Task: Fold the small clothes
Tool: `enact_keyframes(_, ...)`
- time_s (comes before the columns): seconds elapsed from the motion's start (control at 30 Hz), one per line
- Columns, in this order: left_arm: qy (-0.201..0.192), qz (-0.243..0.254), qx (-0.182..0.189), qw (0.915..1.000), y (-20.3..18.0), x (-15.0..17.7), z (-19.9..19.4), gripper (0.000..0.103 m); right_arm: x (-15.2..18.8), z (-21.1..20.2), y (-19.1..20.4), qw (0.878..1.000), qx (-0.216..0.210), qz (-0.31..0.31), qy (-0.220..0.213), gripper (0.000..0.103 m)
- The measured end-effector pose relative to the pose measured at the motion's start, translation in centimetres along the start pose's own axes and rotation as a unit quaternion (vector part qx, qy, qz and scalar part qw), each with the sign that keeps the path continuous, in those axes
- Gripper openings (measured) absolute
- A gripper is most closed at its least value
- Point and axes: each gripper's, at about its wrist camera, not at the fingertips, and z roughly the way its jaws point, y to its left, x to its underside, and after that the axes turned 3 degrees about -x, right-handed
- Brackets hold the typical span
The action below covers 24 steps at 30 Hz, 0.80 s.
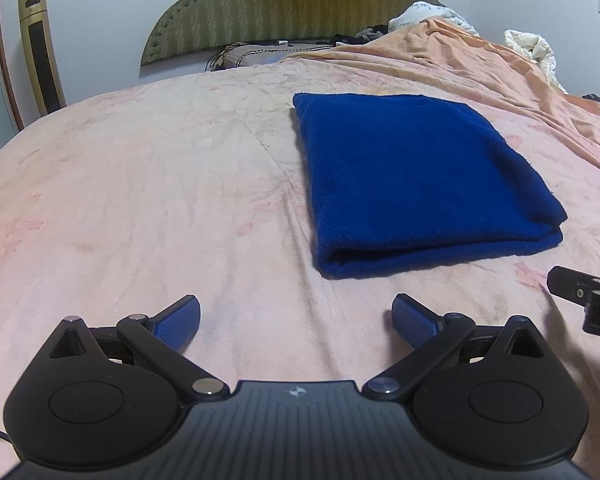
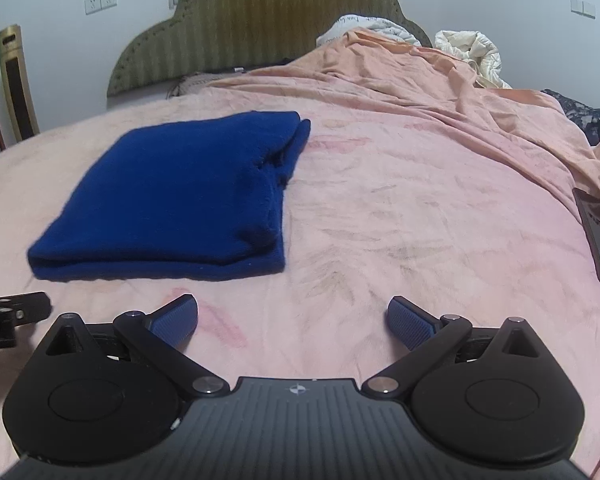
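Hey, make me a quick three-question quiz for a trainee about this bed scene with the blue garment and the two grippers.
1. True or false: the left gripper is clamped on the blue garment.
2. Multiple choice: the blue garment lies (A) spread out flat in one layer, (B) folded into a rectangle on the pink bedsheet, (C) hanging off the headboard.
3. Fill in: in the right wrist view, the right gripper has its jaws ____.

Key: 1 false, both grippers are apart from it; 2 B; 3 open.
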Motion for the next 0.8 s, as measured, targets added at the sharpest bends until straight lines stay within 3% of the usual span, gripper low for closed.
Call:
enact_keyframes(0.33, -0.026, 0.015, 0.002, 0.9995, 0.9, -1.3, -1.2, 0.103, -0.8, -2.8, 0.6, 0.999, -0.026, -0.002, -0.037, 0.103)
enact_keyframes(0.43, -0.022, 0.006, 0.013, 0.9997, 1.5, -2.4, -1.2, 0.103, -1.1, -3.4, 1.6, 0.997, -0.048, -0.035, -0.053, 0.103)
enact_keyframes(0.7, -0.029, 0.002, 0.01, 0.9995, 3.6, -6.6, 0.2, 0.103, -1.8, -4.0, 4.2, 0.992, -0.034, -0.103, -0.067, 0.103)
enact_keyframes(0.8, -0.033, 0.001, 0.013, 0.9994, 4.3, -8.6, 1.4, 0.103, -2.4, -3.4, 3.6, 0.995, -0.031, -0.075, -0.055, 0.102)
